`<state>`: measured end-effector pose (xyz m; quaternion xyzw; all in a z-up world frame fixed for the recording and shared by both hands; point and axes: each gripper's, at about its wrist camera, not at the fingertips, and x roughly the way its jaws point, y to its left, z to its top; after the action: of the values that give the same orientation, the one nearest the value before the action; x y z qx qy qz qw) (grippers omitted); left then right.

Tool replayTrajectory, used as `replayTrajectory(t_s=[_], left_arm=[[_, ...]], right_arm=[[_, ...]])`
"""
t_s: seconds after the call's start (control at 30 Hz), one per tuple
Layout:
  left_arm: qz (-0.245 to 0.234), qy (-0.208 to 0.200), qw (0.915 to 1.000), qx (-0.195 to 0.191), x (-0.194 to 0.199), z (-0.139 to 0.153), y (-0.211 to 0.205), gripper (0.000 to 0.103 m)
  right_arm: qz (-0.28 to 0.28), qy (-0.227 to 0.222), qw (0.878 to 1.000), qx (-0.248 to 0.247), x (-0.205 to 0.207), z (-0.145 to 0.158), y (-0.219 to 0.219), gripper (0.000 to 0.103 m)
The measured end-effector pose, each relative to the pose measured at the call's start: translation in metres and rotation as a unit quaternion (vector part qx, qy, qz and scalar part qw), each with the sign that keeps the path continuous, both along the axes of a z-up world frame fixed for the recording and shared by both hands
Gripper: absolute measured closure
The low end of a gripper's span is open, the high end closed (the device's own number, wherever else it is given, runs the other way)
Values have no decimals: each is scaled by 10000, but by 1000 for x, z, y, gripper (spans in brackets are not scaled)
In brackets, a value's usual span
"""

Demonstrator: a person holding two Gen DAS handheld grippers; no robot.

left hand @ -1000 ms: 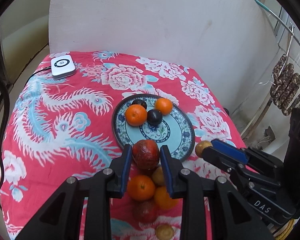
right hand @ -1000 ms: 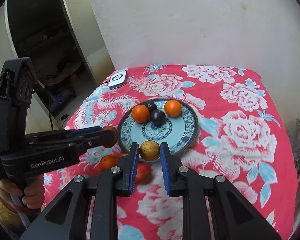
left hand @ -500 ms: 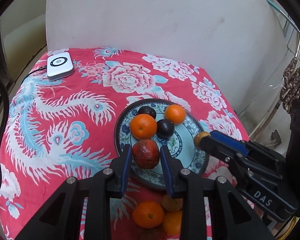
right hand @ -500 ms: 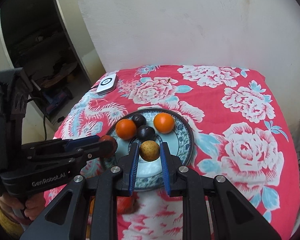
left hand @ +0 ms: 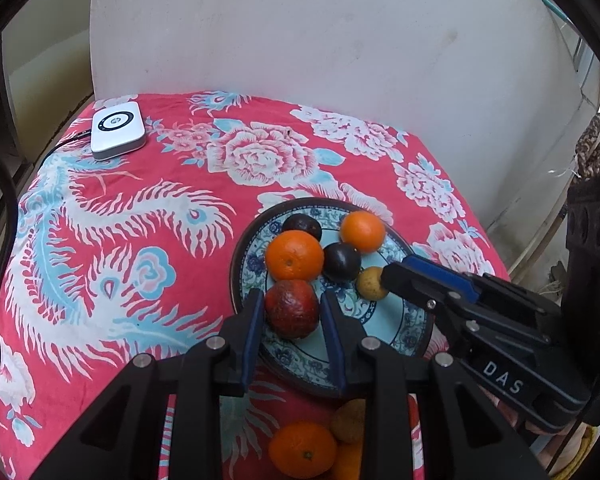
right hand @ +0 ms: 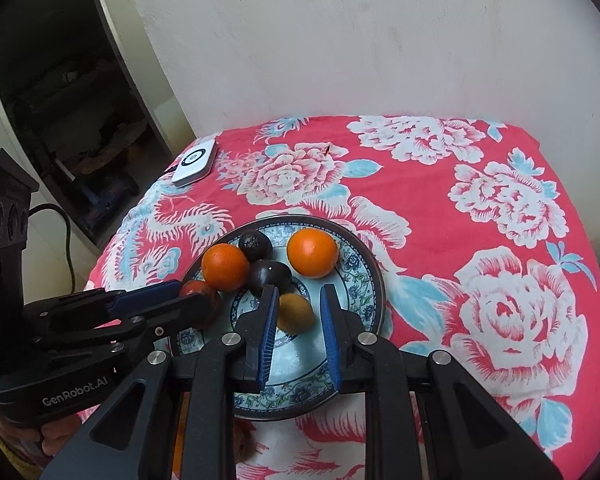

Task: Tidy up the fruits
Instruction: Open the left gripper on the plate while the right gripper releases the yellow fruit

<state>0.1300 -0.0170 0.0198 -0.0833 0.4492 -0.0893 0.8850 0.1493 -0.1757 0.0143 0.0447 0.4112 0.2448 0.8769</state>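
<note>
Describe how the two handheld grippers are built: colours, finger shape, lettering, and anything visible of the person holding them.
Both are matte black plastic with triangular cut-outs and silver pivot bolts. Each has two flat fingers lined with ribbed blue pads. The left gripper reads "GenRobot.AI" in white on its side; the right gripper reads "DAS". Each handle carries a black block with three round holes. A hand with a yellow cuff grips the left one.

A glossy blue-patterned ceramic plate (left hand: 400,322) rests on matt red floral cloth (left hand: 112,216). The dull red round fruit (left hand: 292,308) looks rough-skinned.
</note>
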Motion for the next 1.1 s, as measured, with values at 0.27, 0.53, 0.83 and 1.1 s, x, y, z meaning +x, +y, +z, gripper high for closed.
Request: replayTrajectory(t_s=[0.27,0.53,0.83,1.1], left_arm=[[39,-11,10000,-3,0,0,1,72],[-8,-97,10000,22,-7,6,-1,56],[57,-91,9999,-19,-19,12,6,55],[119,-57,9999,-12,-32,15,13,55]], right_arm=[[5,-49,10000,5,-4,3,0,80],[-112,-86,9999,68,-15,10,-9,71],[-156,-119,9997,115,-35,18,-16,66],[-96,-170,9997,128,-55,22,-14,66]])
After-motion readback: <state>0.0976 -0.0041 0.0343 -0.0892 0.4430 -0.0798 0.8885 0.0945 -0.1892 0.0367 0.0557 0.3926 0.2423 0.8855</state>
